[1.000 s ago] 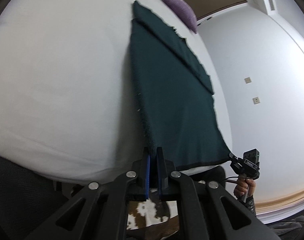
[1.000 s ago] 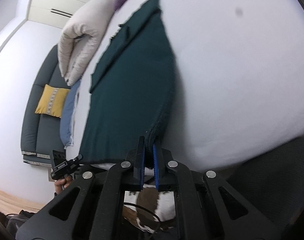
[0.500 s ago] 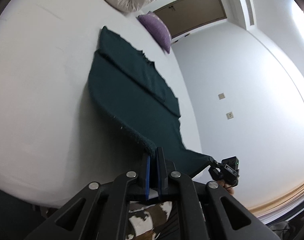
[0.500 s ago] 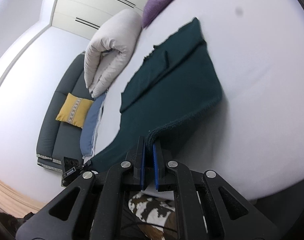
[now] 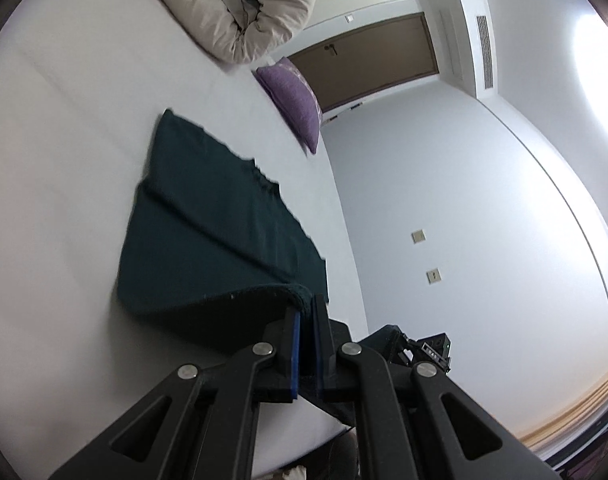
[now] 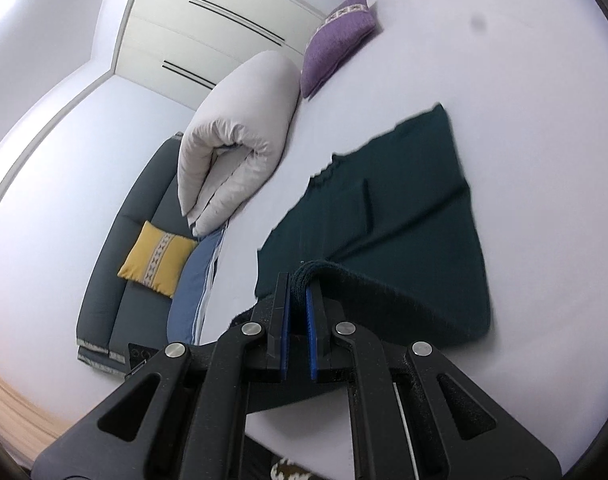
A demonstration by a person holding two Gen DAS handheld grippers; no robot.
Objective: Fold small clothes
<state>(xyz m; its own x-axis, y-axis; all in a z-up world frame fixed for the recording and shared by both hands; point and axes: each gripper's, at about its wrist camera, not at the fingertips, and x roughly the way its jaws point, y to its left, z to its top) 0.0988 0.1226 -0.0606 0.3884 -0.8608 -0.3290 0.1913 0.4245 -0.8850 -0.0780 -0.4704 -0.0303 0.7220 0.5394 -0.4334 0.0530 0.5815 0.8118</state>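
Observation:
A dark green garment (image 5: 207,232) lies on the white bed (image 5: 55,160); it also shows in the right wrist view (image 6: 404,200). My left gripper (image 5: 306,312) is shut on one near corner of its hem, lifted and carried over the flat part. My right gripper (image 6: 298,284) is shut on the other near corner, likewise raised, so the near edge curls over the rest. The right gripper's body shows in the left wrist view (image 5: 428,350).
A rolled beige duvet (image 6: 239,144) and a purple cushion (image 6: 340,36) lie at the bed's far end. A grey sofa (image 6: 119,264) with a yellow cushion (image 6: 157,258) stands beside the bed. A wall and brown door (image 5: 368,60) lie beyond.
Both grippers have lifted the garment's near hem off the bed edge and carried it forward over the flat part, folding it toward the far end.

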